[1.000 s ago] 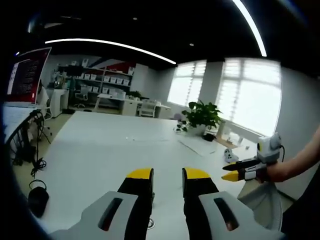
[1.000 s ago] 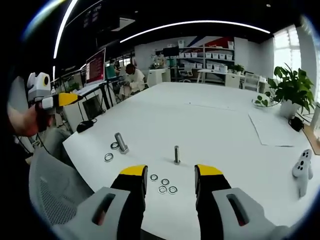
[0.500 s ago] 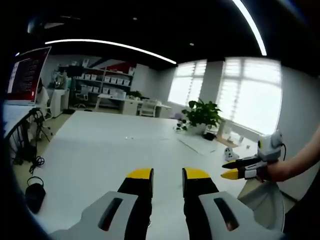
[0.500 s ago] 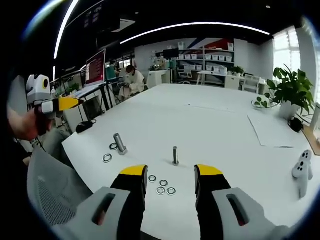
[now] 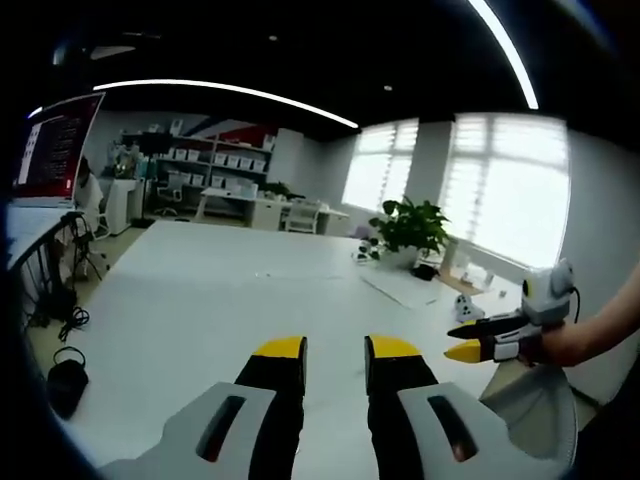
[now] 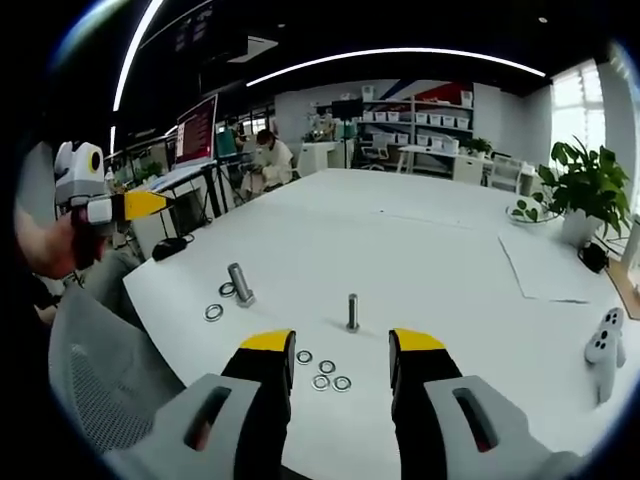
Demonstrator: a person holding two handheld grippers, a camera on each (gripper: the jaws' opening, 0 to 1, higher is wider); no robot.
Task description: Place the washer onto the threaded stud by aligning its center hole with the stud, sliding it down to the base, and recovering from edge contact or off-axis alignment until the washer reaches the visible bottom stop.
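An upright threaded stud (image 6: pixel 352 312) stands on the white table (image 6: pixel 420 250), just ahead of my right gripper (image 6: pixel 342 348), which is open and empty. Three small washers (image 6: pixel 322 372) lie loose between its yellow-tipped fingers (image 6: pixel 268 345). Further left a second bolt (image 6: pixel 240 285) leans among two more washers (image 6: pixel 214 312). My left gripper (image 5: pixel 334 350) is open with a narrow gap and holds nothing, pointing across the bare table top (image 5: pixel 200 300). The right gripper (image 5: pixel 478 340) enters the left gripper view from the right, held by a hand. The left gripper (image 6: pixel 125 206) shows at the left of the right gripper view.
A grey mesh chair back (image 6: pixel 100 370) sits below the table edge at left. A white controller (image 6: pixel 603 345) stands at the right. A sheet of paper (image 6: pixel 550 265) and a potted plant (image 6: pixel 580 190) lie beyond. A person (image 6: pixel 268 158) sits at a far desk near monitors.
Both views have drifted slightly with the hands. The stud, bolt and washers have not moved, and both grippers keep the same opening.
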